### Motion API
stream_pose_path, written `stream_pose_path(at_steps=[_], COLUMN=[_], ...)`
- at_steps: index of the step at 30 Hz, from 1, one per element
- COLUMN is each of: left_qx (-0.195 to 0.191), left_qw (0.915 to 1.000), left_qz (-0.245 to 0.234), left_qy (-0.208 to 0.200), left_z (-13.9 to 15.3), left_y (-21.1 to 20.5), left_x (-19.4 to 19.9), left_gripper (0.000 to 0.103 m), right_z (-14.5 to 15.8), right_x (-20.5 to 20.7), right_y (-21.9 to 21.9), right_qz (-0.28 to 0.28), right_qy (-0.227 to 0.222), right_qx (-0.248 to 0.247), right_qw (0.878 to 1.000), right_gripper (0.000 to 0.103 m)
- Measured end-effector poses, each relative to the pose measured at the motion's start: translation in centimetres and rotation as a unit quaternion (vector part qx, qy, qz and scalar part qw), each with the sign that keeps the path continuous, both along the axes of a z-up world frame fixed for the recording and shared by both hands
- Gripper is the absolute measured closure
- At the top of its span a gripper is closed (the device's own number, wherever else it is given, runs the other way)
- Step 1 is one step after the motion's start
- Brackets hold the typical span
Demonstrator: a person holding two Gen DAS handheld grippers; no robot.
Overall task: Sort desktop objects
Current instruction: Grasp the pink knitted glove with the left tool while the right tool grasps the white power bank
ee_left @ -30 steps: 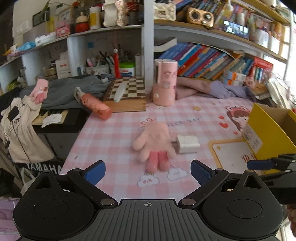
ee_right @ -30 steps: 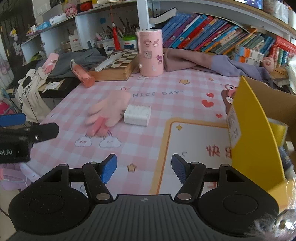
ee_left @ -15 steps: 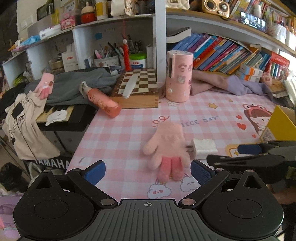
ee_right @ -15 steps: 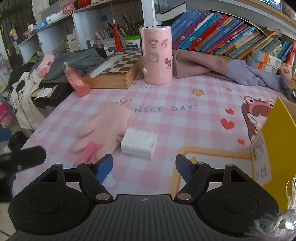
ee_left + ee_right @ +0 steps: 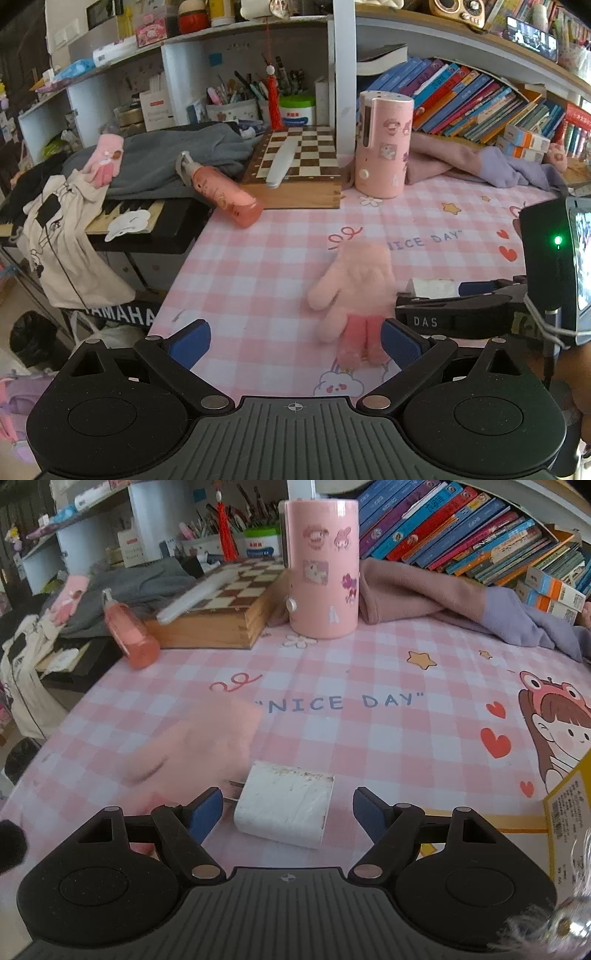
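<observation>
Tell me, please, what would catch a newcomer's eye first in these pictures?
Probably the white charger lying on the pink checked tablecloth, right between the open fingers of the right gripper. Just left of it lies a fluffy pink glove, in front of the open left gripper. Behind them, a tall pink canister stands beside a wooden chessboard.

The pink checked mat that covers the counter bears the blue words "NICE DAY" in quotation marks, printed near its middle. In the left wrist view, "YAMAHA" stands in white letters on the dark keyboard stand below the counter's left edge. The letters "DAS" show in white on the side of the right gripper. A yellow box at the right edge carries a printed label, too small to read.
</observation>
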State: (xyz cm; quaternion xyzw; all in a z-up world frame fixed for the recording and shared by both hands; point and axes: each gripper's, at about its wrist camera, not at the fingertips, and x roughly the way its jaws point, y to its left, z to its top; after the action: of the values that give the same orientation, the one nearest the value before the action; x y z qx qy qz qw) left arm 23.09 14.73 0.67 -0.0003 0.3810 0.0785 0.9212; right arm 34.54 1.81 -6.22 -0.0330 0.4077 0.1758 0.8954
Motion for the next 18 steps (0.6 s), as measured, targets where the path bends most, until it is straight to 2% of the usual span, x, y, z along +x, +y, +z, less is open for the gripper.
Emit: stream_pose_path(at_steps=[3,5,6,12,18], left_qx=[-0.003,-0.005,-0.005,-0.006,-0.020], left_qw=[1.0000,1.0000,0.9999,0.9993,0.9978], left_qz=[0.000,-0.006,-0.011,-0.037,-0.055], left_qy=[0.003,0.004,0.005,0.005,0.030], left_z=[-0.2,-0.4,-0.5,-1.3,-3.8], left_y=[0.0,-0.1,-0.2,-1.0,-1.6], left_x=[0.6,1.2,1.5,3.9,7.4], left_gripper=[0.003,0.003,0.003,0.003,0.003], right_z=[-0.5,-0.5,-0.5,-0.2,0.2], right_x=[0.1,0.2,0.2,0.1,-0.8], right_y=[0.1,0.0,-0.2,-2.1,-5.9], right_qz=[0.011,0.024,0.030,0.011,-0.025], right_qy=[-0.009,-0.015,-0.014,-0.010,-0.009], right_qx=[-0.002,0.001,0.003,-0.017,-0.032], right_qw=[1.000,1.000,0.999,1.000,0.999], right_gripper=[0.028,0.032,0.041,0.041,0.041])
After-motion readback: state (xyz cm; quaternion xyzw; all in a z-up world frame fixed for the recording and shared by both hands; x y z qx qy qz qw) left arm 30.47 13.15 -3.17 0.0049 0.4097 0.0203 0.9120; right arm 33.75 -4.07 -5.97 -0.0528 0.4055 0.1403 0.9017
